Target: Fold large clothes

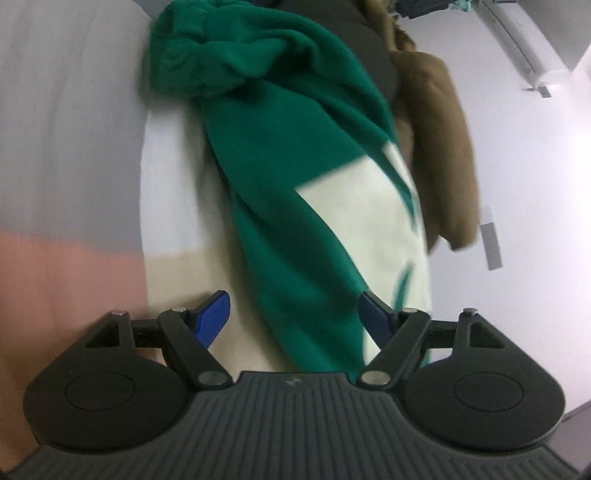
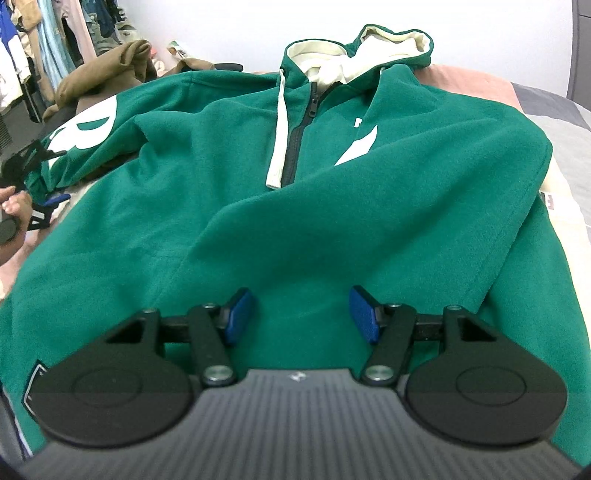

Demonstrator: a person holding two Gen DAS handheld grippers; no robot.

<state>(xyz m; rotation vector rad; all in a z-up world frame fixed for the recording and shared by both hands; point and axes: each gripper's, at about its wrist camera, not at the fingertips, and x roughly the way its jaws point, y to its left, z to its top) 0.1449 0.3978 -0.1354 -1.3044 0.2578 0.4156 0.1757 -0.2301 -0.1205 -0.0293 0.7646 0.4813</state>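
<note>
A green zip hoodie point(image 2: 236, 177) with a cream-lined hood point(image 2: 369, 48) lies front up on the bed. One sleeve point(image 2: 369, 206) is folded across its chest. My right gripper point(image 2: 301, 314) hovers open over the lower front, with nothing between its blue pads. At the left edge a hand holds my left gripper point(image 2: 40, 199) beside the other sleeve point(image 2: 88, 129), which bears a large white letter. In the left wrist view that sleeve point(image 1: 288, 177) runs down between the wide-open fingers of the left gripper point(image 1: 295, 314). It lies against the right pad point(image 1: 376, 317) and apart from the left one.
A brown garment point(image 2: 107, 70) is heaped beyond the hoodie's left shoulder, also seen as brown cloth point(image 1: 436, 147) over a black one point(image 1: 354, 44). Hanging clothes point(image 2: 55, 33) fill the far left. Pink and grey bedding point(image 2: 480, 85) surrounds the hoodie. A white wall stands behind.
</note>
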